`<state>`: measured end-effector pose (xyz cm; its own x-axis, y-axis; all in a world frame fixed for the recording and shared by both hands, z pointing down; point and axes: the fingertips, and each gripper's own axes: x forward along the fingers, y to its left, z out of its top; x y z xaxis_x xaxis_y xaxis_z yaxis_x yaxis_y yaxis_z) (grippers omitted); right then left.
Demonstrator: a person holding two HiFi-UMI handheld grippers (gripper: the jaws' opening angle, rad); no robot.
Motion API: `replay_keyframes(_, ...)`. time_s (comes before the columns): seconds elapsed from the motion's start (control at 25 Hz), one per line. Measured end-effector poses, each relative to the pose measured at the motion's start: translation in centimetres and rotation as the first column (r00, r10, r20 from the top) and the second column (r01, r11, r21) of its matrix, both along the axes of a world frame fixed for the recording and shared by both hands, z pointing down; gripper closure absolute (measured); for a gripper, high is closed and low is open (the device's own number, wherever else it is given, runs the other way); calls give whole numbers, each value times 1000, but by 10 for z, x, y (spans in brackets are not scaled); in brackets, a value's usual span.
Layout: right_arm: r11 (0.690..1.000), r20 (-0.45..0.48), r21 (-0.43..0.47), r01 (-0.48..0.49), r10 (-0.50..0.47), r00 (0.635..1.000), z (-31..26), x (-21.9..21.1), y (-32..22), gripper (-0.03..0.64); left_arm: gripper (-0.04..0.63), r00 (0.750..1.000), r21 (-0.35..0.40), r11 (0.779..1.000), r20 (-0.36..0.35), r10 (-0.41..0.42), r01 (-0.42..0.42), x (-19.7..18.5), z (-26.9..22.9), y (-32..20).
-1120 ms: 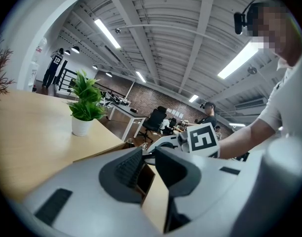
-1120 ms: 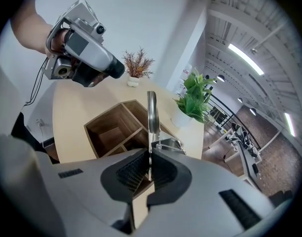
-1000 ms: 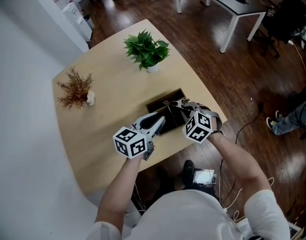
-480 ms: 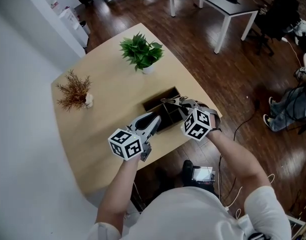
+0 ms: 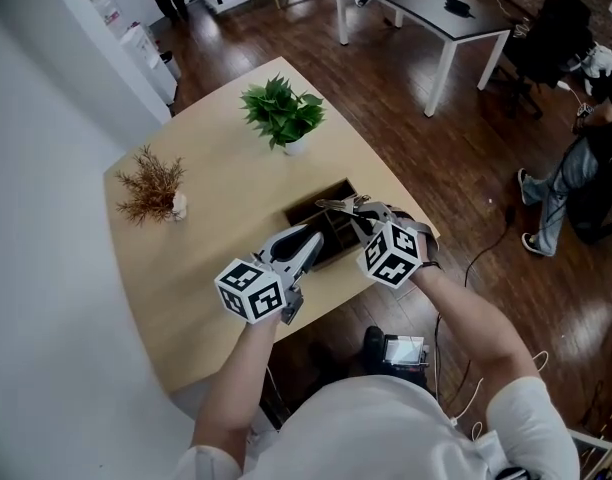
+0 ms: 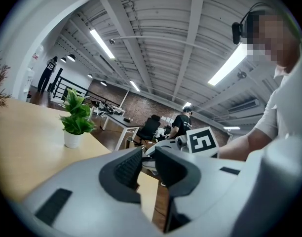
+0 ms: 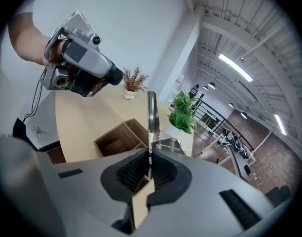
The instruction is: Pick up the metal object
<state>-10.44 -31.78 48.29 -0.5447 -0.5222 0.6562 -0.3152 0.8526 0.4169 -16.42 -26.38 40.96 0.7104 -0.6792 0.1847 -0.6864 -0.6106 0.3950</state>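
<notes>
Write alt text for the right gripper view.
The right gripper is shut on a thin metal object that sticks up from its jaws. Beyond it, a wooden box sits on the table, with the left gripper at upper left.

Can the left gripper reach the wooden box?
Likely yes: the left gripper hovers at the edge of the wooden box, jaws apart; the right gripper, holding the metal object, sits beside it.

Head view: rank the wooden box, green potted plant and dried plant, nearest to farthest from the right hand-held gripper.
1. Wooden box, at the right hand-held gripper's tip.
2. Green potted plant, beyond it.
3. Dried plant, far left.
</notes>
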Motion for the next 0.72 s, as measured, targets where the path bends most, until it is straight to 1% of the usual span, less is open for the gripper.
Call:
replay_keyframes(0.28, 1000, 44, 18, -20, 19, 999, -23, 3, 5, 612, 534, 1000, 29, 999, -7, 19, -19, 7, -17, 7)
replay_keyframes(0.56, 999, 94, 29, -38, 35, 995, -44, 6, 14, 612, 534, 1000, 55, 998, 1, 14, -14, 7, -34, 17)
replay_keyframes(0.72, 998, 115, 34, -48, 44, 992, -52, 10, 19, 612, 534, 1000, 77, 997, -5, 13, -12, 7, -44, 24)
